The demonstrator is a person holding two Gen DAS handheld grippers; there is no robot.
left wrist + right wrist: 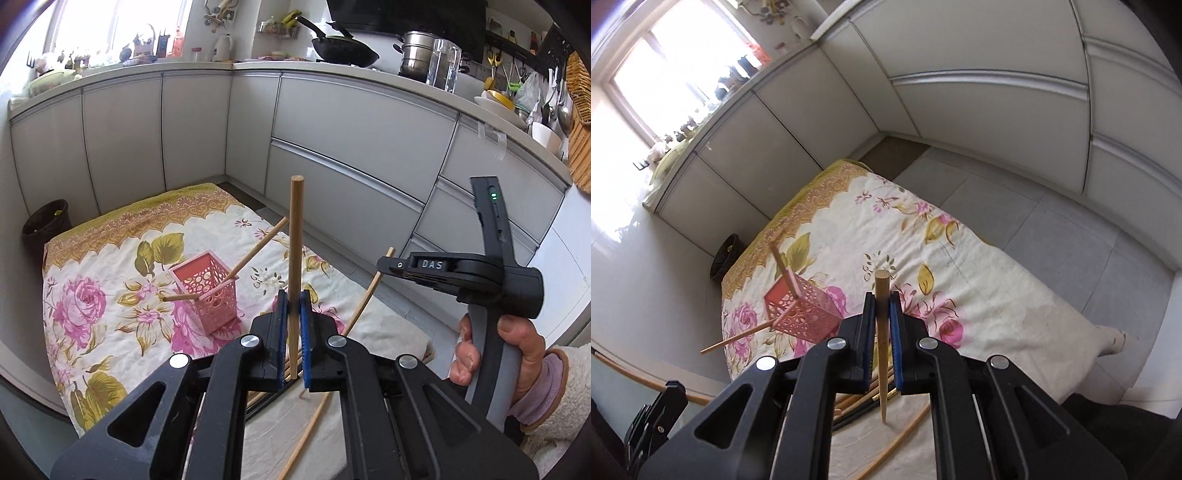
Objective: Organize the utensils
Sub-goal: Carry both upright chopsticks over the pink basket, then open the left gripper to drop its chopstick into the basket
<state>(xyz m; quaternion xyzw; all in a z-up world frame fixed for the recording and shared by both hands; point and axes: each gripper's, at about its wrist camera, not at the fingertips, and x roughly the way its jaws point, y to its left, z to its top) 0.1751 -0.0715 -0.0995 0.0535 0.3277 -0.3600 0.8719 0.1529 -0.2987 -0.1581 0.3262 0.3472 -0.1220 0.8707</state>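
The pink holder [203, 291] stands on the floral cloth [110, 266], two chopsticks [260, 245] already leaning in it; it lies ahead and left of both tongs; the left tongs [294, 314] clench an upright chopstick [295, 258]; the right tongs [882, 328] clench another chopstick [881, 332], axis upright too; the left tongs look nearer, I judge.

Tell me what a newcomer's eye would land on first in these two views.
First, the wooden chopstick standing upright, clamped in the left hand-held gripper, and a second chopstick pinched the same way in the right hand-held gripper. Next, the pink perforated holder on the floral cloth ahead, with two chopsticks leaning out of it.
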